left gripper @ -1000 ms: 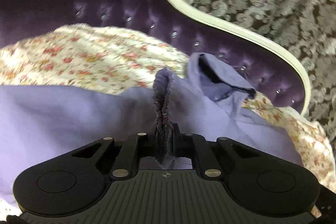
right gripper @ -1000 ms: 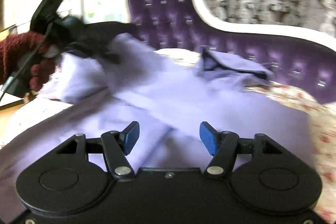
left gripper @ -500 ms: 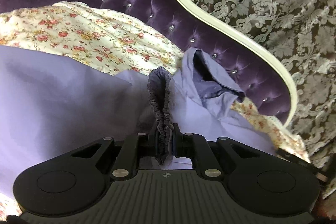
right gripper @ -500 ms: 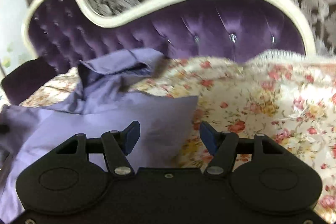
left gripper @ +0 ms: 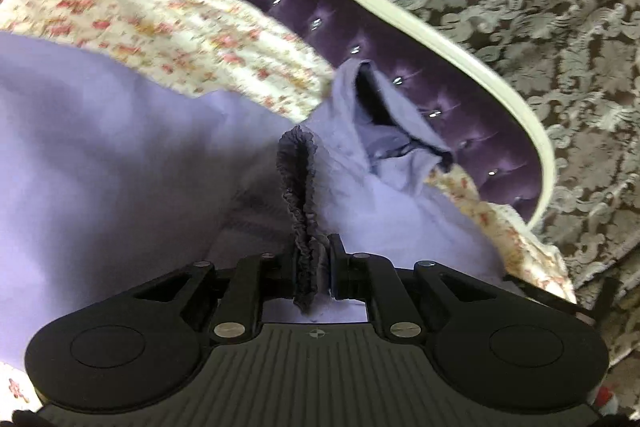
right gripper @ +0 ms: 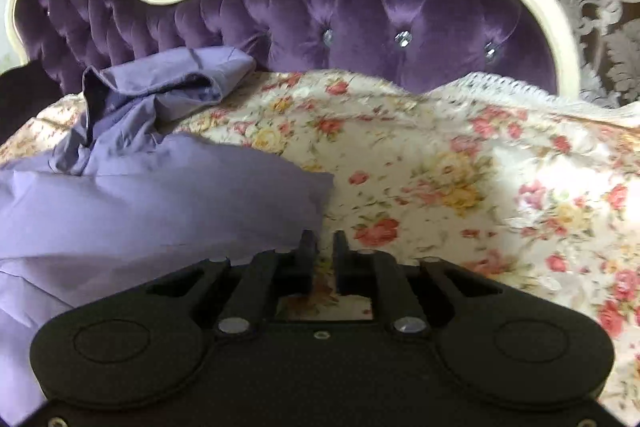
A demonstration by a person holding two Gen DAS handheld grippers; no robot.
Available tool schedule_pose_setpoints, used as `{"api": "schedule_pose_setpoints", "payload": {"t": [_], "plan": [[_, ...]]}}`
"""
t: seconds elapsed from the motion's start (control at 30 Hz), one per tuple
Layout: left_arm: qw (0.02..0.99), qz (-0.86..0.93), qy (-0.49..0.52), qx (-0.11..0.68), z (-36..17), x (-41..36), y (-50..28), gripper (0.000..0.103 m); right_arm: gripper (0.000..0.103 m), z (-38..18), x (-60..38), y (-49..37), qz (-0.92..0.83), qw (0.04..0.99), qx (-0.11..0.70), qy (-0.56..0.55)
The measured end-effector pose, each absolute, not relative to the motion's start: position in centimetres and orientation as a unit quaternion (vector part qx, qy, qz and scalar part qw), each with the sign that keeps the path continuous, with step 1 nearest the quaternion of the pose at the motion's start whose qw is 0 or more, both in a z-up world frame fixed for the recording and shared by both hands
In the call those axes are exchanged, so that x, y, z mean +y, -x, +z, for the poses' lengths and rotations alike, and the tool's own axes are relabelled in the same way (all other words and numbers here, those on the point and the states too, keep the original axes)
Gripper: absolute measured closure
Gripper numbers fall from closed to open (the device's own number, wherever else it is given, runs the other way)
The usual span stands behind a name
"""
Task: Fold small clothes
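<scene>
1. The left tongs [left gripper: 316,267] are clamped on the gathered elastic hem [left gripper: 298,187] of the lilac garment [left gripper: 120,147], which lies over the floral bedspread [left gripper: 180,31] and fills the left and centre of the left wrist view.
2. The right tongs [right gripper: 322,255] stand narrow, jaws having just been closing, with only a slit between them. In the right wrist view nothing shows in that slit but floral bedspread [right gripper: 440,167], and the garment's edge [right gripper: 312,195] sits just left of the tips.
3. Risk: the right tongs may pinch bedspread rather than garment — they sit beside the edge, not over it — so a lift would drag the cover.
4. Against the earlier frame, the right tongs are far narrower; the left grip is unchanged.
</scene>
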State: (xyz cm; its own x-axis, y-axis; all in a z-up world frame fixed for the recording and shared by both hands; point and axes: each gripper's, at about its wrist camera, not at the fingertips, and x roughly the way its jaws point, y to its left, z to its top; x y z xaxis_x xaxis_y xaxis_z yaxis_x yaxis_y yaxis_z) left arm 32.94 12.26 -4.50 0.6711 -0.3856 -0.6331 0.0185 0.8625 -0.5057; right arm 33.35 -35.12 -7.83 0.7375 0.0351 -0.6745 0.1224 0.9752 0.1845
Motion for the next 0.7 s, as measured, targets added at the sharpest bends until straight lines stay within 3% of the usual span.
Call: {"api": "schedule_pose_setpoints", "payload": {"t": [0.07, 0.17, 0.37, 0.57, 0.7], "plan": [[0.881, -0.112, 0.240, 0.393, -4.8, 12.6, -32.9, 0.090, 0.077, -6.4, -35.1, -32.0, -0.027, 0.935, 0.336, -0.110], [0.879, -0.106, 0.243, 0.397, -5.2, 13.0, -32.8, 0.090, 0.053, -4.4, -34.1, -30.2, -0.003, 0.948, 0.303, -0.100], [0.881, -0.100, 0.248, 0.390, -5.9, 13.3, -32.3, 0.087, 0.054, -6.9, -30.6, -28.6, 0.032, 0.937, 0.347, 0.005], [0.888, -0.098, 0.237, 0.382, -5.8, 13.2, -31.5, 0.079, 0.050, -7.7, -31.0, -27.3, 0.029, 0.939, 0.342, -0.009], [0.895, -0.101, 0.212, 0.378, -5.6, 12.6, -30.9, 0.063, 0.049, -6.9, -30.7, -27.8, 0.028, 0.937, 0.348, 0.007]]}}
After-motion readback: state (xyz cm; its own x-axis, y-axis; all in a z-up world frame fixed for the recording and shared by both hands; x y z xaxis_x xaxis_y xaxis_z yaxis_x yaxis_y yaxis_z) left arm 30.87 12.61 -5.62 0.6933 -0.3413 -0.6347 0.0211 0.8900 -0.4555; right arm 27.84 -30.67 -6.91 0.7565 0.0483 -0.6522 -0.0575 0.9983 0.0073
